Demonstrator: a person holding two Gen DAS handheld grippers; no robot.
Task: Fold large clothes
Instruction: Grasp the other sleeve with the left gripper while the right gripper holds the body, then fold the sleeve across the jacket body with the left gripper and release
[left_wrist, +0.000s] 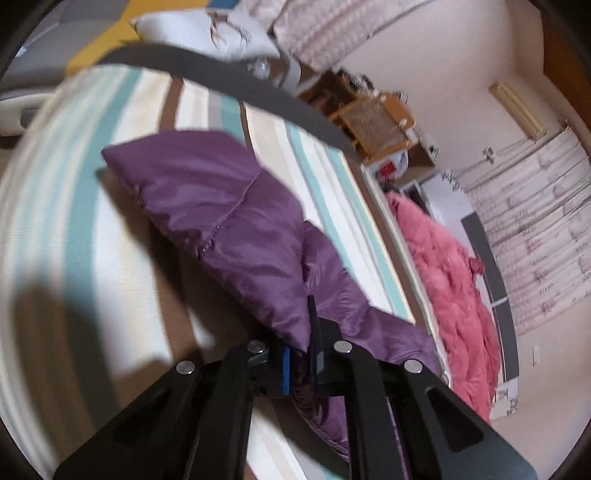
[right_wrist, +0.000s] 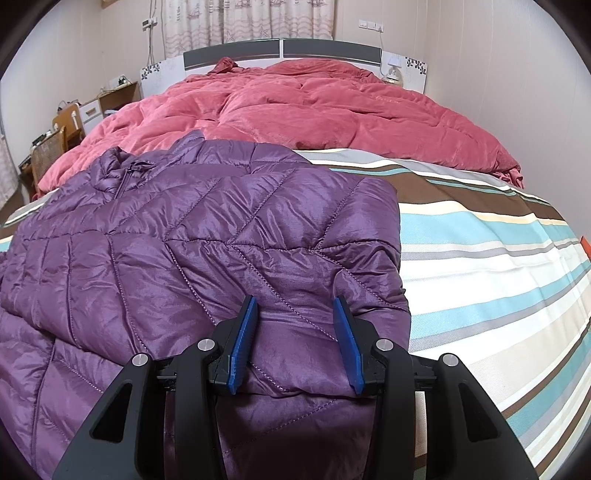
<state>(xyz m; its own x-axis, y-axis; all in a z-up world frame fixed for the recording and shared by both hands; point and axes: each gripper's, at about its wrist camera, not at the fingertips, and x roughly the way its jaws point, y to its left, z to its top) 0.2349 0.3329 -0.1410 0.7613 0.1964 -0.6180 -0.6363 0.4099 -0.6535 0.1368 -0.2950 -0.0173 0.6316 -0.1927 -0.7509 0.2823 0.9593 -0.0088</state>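
A purple quilted down jacket (right_wrist: 207, 240) lies spread on the striped bed sheet (right_wrist: 487, 258), collar toward the far left, one side folded over the body. My right gripper (right_wrist: 295, 321) is open, its blue pads (right_wrist: 243, 343) astride a fold of the jacket near its hem. In the left wrist view my left gripper (left_wrist: 301, 350) is shut on a part of the purple jacket (left_wrist: 221, 210), which looks like a sleeve, and holds it lifted above the sheet (left_wrist: 92, 221). This view is tilted and blurred.
A crumpled pink-red duvet (right_wrist: 332, 107) covers the far half of the bed below the grey headboard (right_wrist: 280, 50). Wooden chairs (right_wrist: 51, 147) and a desk stand at the left. A bedside lamp (right_wrist: 392, 72) is at the far right. Curtains hang behind.
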